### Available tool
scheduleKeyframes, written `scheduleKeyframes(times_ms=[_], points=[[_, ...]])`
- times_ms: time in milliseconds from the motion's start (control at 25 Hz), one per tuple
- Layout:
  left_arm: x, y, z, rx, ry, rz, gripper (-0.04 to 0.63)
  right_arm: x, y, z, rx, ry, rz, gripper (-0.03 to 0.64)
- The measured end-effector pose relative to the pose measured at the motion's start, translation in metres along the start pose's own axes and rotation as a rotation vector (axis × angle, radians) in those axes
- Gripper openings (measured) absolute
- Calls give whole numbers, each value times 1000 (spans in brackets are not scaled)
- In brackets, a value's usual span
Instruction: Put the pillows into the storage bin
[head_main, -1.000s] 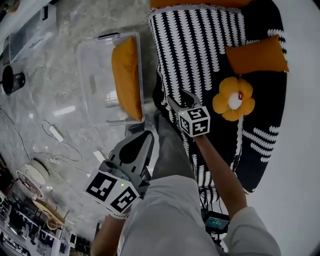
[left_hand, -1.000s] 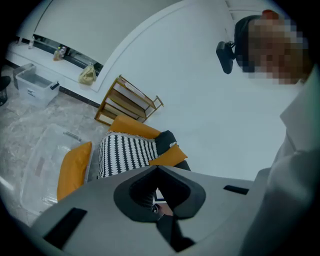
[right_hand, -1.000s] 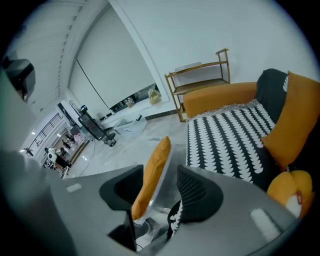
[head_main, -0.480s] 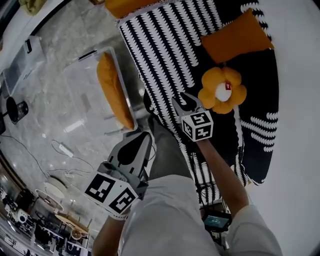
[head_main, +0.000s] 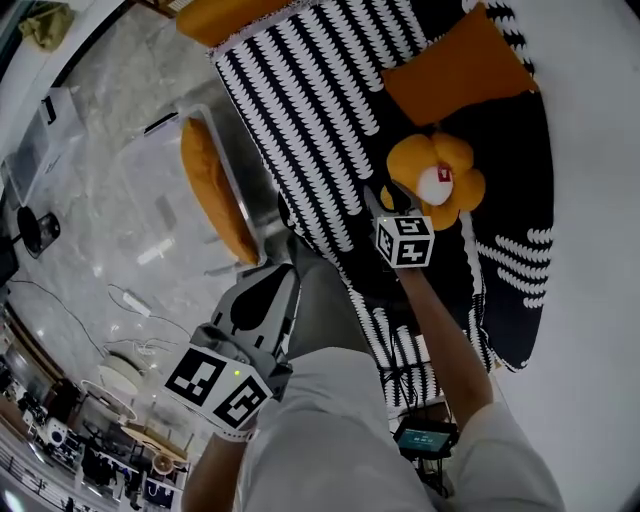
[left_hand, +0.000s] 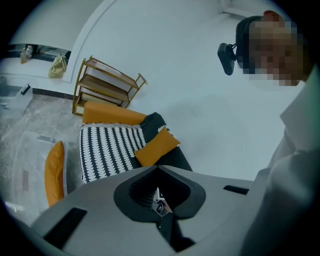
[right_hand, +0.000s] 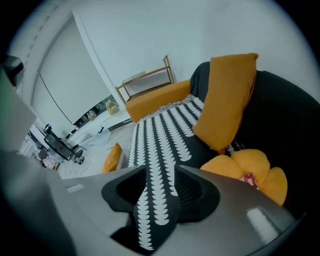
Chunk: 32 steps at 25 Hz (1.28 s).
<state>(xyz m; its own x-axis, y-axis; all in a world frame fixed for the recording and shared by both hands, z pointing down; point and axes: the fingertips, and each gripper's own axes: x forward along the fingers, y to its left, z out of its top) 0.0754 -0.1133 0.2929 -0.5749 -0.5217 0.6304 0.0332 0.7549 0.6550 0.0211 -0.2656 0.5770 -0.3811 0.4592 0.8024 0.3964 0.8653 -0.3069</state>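
We've got the left gripper (head_main: 290, 270) closed and empty at lower centre, the right gripper (head_main: 384, 203) jaws just opening with nothing between them beside the flower pillow (head_main: 436, 178) centre right, and one orange pillow (head_main: 208, 190) in the storage bin (head_main: 160, 180) upper left.

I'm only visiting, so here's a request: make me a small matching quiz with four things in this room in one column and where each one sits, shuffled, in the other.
Things:
1. flat orange pillow standing on edge
2. yellow flower-shaped cushion
3. square orange pillow
4. light wooden shelf rack

Places:
A. beside the white wall
B. lying on the black sofa seat
C. inside the clear plastic storage bin
D. propped against the sofa's back

Pairs: 1-C, 2-B, 3-D, 4-A
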Motion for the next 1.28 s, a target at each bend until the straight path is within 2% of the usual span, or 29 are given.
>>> scheduleKeyframes(times_ms=[120,240,360,480,720,840,920,1040,1280], points=[[17,-7,-11,23,23,14,9,9,-35,-12,16,11,-51,195],[40,-14,-22,12,42,21,9,18,-72,-25,31,26,-104,218],[57,-14,-17,-12,61,30,9,30,-97,-27,44,50,-141,232],[68,-12,-11,0,90,41,9,43,-116,-31,42,83,-181,243],[69,29,-28,-1,125,66,9,93,-121,-67,30,141,-236,250],[66,29,-23,-28,130,77,9,101,-123,-73,-38,215,-255,249],[59,23,-9,-41,127,76,9,101,-120,-58,-66,246,-267,219],[44,17,9,-56,122,62,9,88,-115,-39,-53,287,-298,159],[58,1,-13,-33,86,64,9,83,-132,-63,5,275,-248,57]])
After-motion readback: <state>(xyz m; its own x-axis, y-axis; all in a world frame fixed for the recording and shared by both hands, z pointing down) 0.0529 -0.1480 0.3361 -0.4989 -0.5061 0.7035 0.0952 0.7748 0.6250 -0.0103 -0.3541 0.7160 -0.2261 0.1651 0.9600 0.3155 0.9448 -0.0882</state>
